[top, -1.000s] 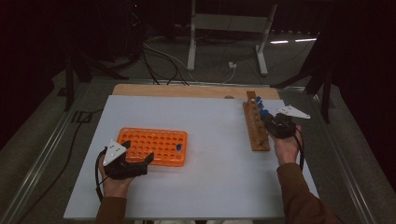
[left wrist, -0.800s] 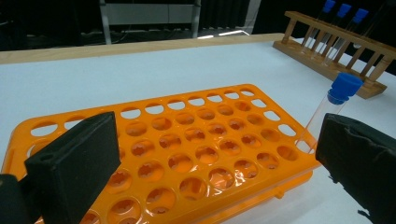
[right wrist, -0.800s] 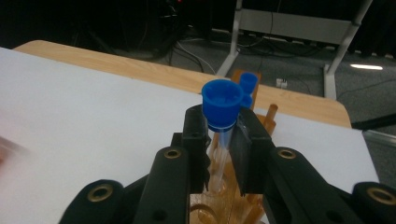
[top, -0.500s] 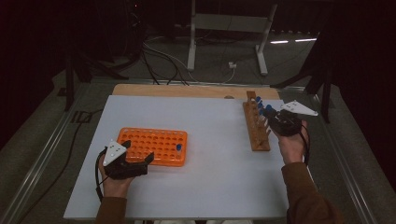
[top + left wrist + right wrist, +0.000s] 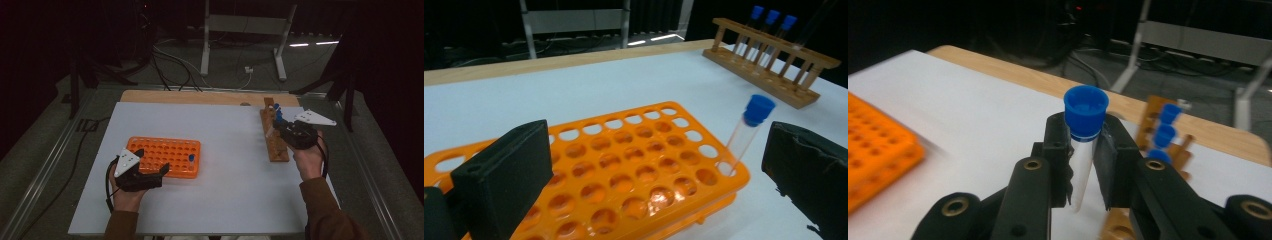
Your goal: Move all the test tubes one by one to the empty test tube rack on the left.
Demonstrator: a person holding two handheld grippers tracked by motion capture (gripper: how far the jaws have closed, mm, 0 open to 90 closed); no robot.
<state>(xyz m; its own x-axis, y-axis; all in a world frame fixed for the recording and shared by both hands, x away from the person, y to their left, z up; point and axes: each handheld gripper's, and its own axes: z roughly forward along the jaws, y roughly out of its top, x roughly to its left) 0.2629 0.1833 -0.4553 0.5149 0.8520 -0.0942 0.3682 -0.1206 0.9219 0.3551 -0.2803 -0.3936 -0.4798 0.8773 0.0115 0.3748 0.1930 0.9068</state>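
I see my right gripper [image 5: 1083, 155] pinching a blue-capped tube [image 5: 1084, 145] mid-frame, above the wooden rack [image 5: 275, 140] at right | my left gripper [image 5: 654, 170] spread wide, nothing held, at the orange rack [image 5: 624, 160] lower left, one capped tube [image 5: 746, 130] standing in it

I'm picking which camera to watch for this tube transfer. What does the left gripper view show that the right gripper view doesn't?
Left gripper view alone: the left gripper, jaws wide open around the near corner of the orange rack, and one blue-capped tube standing in a hole there.

Right gripper view alone: the right gripper shut on a held tube just under its blue cap.

Shared: the orange rack, the wooden rack with three blue-capped tubes, and the white table.
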